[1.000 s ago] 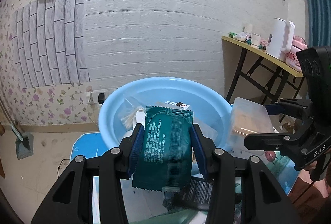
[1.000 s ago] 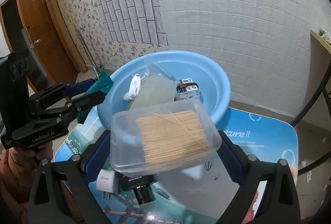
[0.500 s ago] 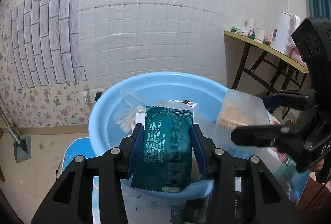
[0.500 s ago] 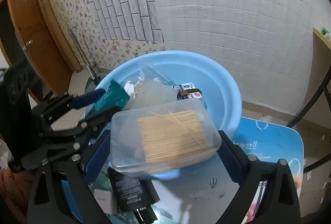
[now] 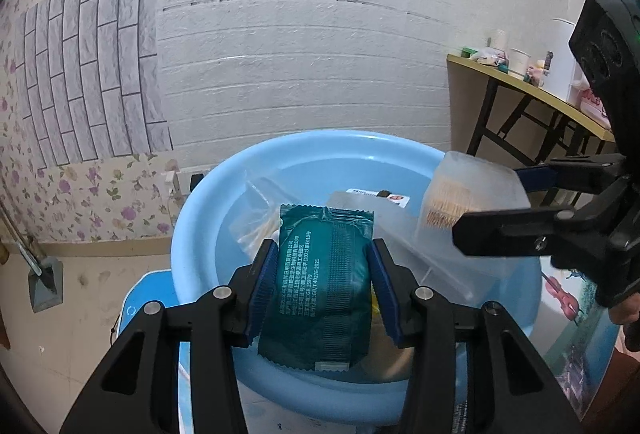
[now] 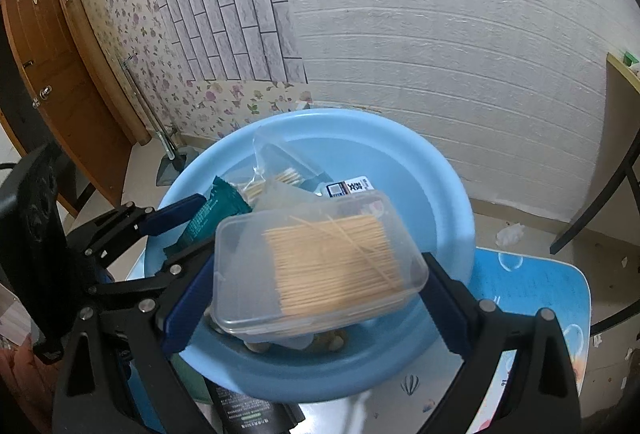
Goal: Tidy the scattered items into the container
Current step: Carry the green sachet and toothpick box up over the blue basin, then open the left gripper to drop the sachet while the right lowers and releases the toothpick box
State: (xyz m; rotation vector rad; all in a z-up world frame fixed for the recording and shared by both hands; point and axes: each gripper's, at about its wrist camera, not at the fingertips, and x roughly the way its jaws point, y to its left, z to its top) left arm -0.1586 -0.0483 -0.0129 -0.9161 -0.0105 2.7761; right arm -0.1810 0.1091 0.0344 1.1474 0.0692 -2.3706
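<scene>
Crinkly green foil packet [image 5: 320,286], clear rigid toothpick box [image 6: 320,266] over round basin [image 6: 448,201]

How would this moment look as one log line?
left gripper: holds green packet | right gripper: holds toothpick box | both over blue basin

Over the basin [image 5: 208,201] on the table [image 6: 532,298], my left gripper [image 5: 324,282] clasps a sachet [image 5: 320,290] and, to its right, my right gripper [image 6: 316,298] clasps a toothpick box [image 6: 320,266]. Inside lie a bag of swabs [image 5: 256,222] and a labelled box [image 6: 350,187] (behind both loads). A bottle [image 6: 240,410] lies before the basin.
</scene>
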